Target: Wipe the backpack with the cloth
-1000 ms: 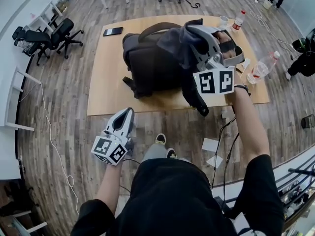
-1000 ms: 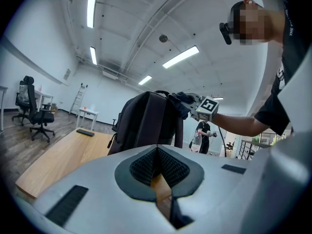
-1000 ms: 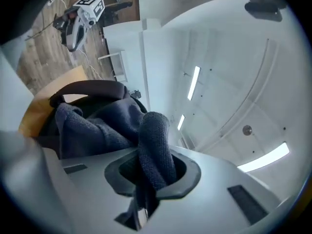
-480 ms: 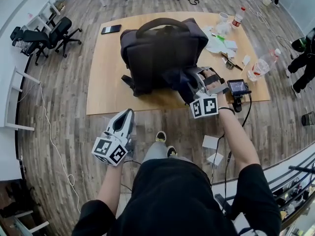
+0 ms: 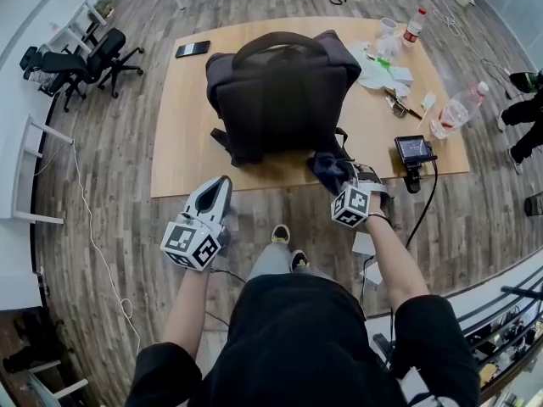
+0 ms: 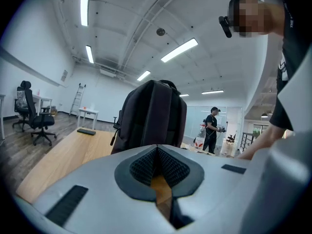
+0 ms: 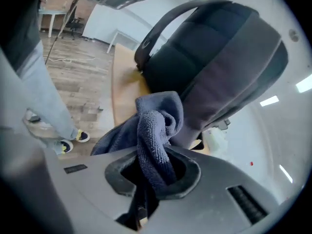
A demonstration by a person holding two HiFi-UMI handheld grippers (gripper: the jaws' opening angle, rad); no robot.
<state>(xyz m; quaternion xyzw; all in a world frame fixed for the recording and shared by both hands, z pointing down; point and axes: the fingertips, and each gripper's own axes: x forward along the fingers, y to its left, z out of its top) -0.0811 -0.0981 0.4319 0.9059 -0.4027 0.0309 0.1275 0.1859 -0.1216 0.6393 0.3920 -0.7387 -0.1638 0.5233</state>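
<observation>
A dark backpack (image 5: 284,91) stands upright on the wooden table (image 5: 182,134), its handle on top; it also fills the right gripper view as backpack (image 7: 229,62) and rises ahead in the left gripper view as backpack (image 6: 152,116). My right gripper (image 5: 339,175) is shut on a dark blue cloth (image 5: 327,164) at the table's near edge, by the backpack's lower right corner. The cloth (image 7: 155,130) bunches out of the jaws. My left gripper (image 5: 212,202) hangs below the table's front edge, jaws shut and empty.
A phone (image 5: 193,50) lies at the table's far left. Papers (image 5: 377,73), bottles (image 5: 458,108), a cup (image 5: 387,30) and a small screen device (image 5: 413,151) crowd the right side. Office chairs (image 5: 81,62) stand to the left. Another person (image 6: 212,126) stands behind.
My right gripper has carried the cloth down from the backpack's top right, along its front, to the table's near edge. The left gripper has barely moved.
</observation>
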